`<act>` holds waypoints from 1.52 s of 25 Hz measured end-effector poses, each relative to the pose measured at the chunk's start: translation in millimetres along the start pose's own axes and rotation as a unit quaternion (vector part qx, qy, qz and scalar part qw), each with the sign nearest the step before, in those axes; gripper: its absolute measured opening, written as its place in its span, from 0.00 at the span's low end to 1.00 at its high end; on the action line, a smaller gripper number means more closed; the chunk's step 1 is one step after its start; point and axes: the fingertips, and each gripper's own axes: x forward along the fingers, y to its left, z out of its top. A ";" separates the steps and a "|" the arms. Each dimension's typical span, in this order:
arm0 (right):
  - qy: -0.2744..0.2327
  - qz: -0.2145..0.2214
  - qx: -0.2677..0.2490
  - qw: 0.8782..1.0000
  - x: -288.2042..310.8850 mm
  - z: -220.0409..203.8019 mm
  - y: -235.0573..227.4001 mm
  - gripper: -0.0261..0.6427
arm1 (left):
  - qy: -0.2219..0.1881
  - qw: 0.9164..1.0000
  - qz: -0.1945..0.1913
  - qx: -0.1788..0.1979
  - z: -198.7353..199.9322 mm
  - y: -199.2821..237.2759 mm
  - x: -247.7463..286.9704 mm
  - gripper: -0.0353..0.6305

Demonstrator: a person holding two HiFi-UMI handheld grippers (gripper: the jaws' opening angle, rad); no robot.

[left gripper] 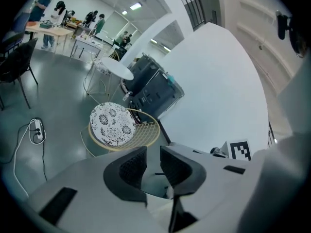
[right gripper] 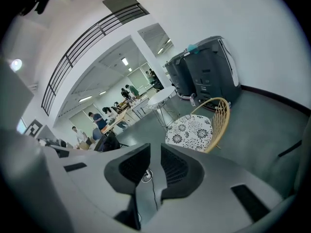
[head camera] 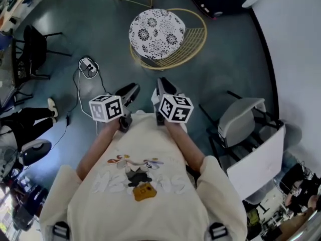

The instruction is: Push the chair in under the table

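Two tongs hover at your chest: the left tongs and the right tongs, each narrowly apart and holding nothing. One grey chair stands at your right, just beside the one white surface. It looks light and stiff; push at the backrest's top edge. Farther ahead stands one wire chair.

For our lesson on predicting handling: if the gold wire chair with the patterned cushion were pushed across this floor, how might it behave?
The gold wire chair looks light, being thin open wire, so it would probably slide easily on the smooth floor. Its patterned cushion seems to lie loose and might shift.
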 end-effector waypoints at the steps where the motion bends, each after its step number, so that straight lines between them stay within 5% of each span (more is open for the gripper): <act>1: 0.004 0.003 0.003 1.000 6.2 9.7 -7.0 0.13 | 0.002 1.000 0.004 -0.007 6.5 2.4 10.2 0.16; 10: 0.053 -0.008 0.046 0.997 65.7 28.6 -54.4 0.21 | 0.006 0.990 0.059 -0.128 50.8 73.9 71.1 0.18; 14: 0.083 -0.014 0.069 0.994 99.6 10.6 -60.4 0.22 | 0.047 0.982 0.063 -0.171 46.4 113.3 108.7 0.19; 21: 0.119 -0.066 0.136 0.981 123.4 -27.4 -97.4 0.22 | 0.126 0.971 0.084 -0.184 12.3 157.0 165.1 0.22; 25: 0.112 -0.094 0.189 0.971 134.2 -41.6 -119.3 0.22 | 0.165 0.970 0.101 -0.149 -11.4 178.6 191.6 0.22; 27: 0.108 -0.102 0.227 0.962 137.8 -45.7 -130.4 0.23 | 0.176 0.964 0.107 -0.170 -30.4 187.1 202.7 0.22; 34: 0.110 -0.139 0.291 0.940 155.5 -59.1 -162.3 0.24 | 0.140 0.936 0.089 -0.311 -64.0 199.0 235.6 0.22; 38: 0.112 -0.165 0.296 0.934 158.3 -65.9 -175.3 0.24 | 0.123 0.930 0.099 -0.332 -71.6 206.2 247.2 0.22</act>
